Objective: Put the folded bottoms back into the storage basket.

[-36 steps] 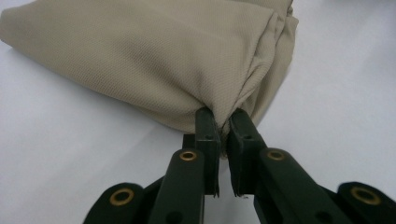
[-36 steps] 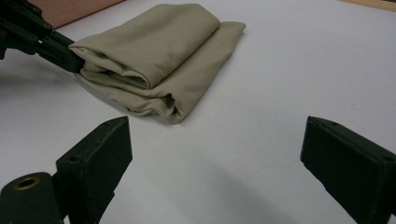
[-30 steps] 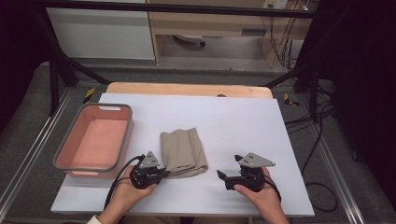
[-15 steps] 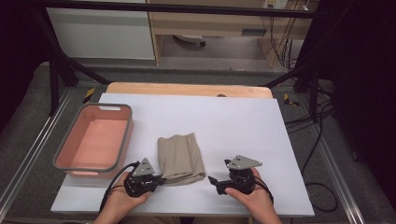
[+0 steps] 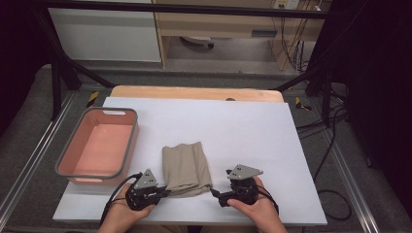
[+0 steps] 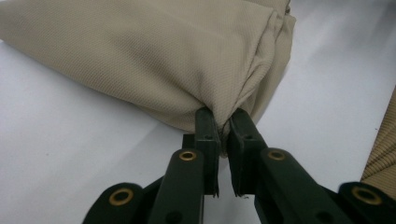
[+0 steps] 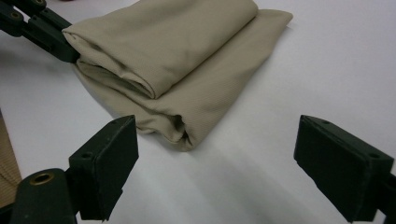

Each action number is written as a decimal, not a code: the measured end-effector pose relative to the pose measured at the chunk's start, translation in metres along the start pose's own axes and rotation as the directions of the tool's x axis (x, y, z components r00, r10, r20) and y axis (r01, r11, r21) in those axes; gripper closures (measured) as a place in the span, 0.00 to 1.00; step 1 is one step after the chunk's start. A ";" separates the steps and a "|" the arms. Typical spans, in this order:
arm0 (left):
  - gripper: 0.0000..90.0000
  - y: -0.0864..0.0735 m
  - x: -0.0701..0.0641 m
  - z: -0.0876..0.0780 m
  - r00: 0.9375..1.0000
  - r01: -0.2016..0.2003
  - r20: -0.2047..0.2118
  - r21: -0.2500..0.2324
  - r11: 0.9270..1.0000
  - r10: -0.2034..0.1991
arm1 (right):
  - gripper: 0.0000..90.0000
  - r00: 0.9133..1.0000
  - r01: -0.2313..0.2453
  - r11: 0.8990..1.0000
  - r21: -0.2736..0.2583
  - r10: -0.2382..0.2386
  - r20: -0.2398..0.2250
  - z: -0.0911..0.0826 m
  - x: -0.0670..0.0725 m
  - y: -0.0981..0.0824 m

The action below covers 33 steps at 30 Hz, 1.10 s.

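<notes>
One folded beige cloth (image 5: 186, 168) lies on the white tabletop (image 5: 243, 131), toward its near edge, between the two hand-held grippers. The left gripper (image 5: 163, 192), at about seven o'clock from the cloth, has its two black jaws pinched together on the cloth's near left corner; in the left gripper view (image 6: 223, 122) the fabric bunches where the pads squeeze it. The right gripper (image 5: 216, 194), at about four o'clock from the cloth, points toward the near right corner with both jaws wide apart and nothing between them; in the right gripper view (image 7: 217, 154) the corner lies just ahead of the gap, untouched. One salmon-pink rectangular plastic bin with a grey rim (image 5: 124, 145) stands at nine o'clock from the cloth, near it but apart.
</notes>
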<state>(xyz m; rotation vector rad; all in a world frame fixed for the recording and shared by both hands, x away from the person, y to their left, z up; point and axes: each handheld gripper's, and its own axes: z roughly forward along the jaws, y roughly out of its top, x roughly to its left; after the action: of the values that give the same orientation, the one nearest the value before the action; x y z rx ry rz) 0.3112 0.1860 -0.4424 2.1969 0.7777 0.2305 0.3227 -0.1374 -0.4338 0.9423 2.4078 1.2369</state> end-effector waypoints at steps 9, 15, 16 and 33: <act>0.65 -0.003 -0.005 -0.005 0.999 -0.008 -0.037 -0.043 0.999 0.006 | 0.16 0.999 0.028 0.999 0.044 -0.026 -0.030 0.013 0.009 0.002; 0.48 -0.002 -0.007 -0.008 0.998 -0.003 -0.066 -0.074 0.997 -0.002 | 0.19 0.998 0.049 0.994 0.093 -0.046 -0.041 0.025 0.014 0.003; 0.47 -0.001 -0.007 -0.009 0.998 0.003 -0.068 -0.085 0.996 -0.008 | 0.20 0.998 0.057 0.993 0.104 -0.053 -0.044 0.026 0.015 0.003; 0.36 0.002 0.003 -0.014 0.989 0.041 -0.132 -0.175 0.984 -0.065 | 0.67 0.991 0.126 0.985 0.120 -0.119 -0.064 0.046 0.020 0.009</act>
<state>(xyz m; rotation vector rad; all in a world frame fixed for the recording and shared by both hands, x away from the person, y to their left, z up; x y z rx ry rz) 0.3088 0.1950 -0.4313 2.0111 0.8578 0.4101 0.3351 -0.0919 -0.4532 0.7880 2.5697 1.0959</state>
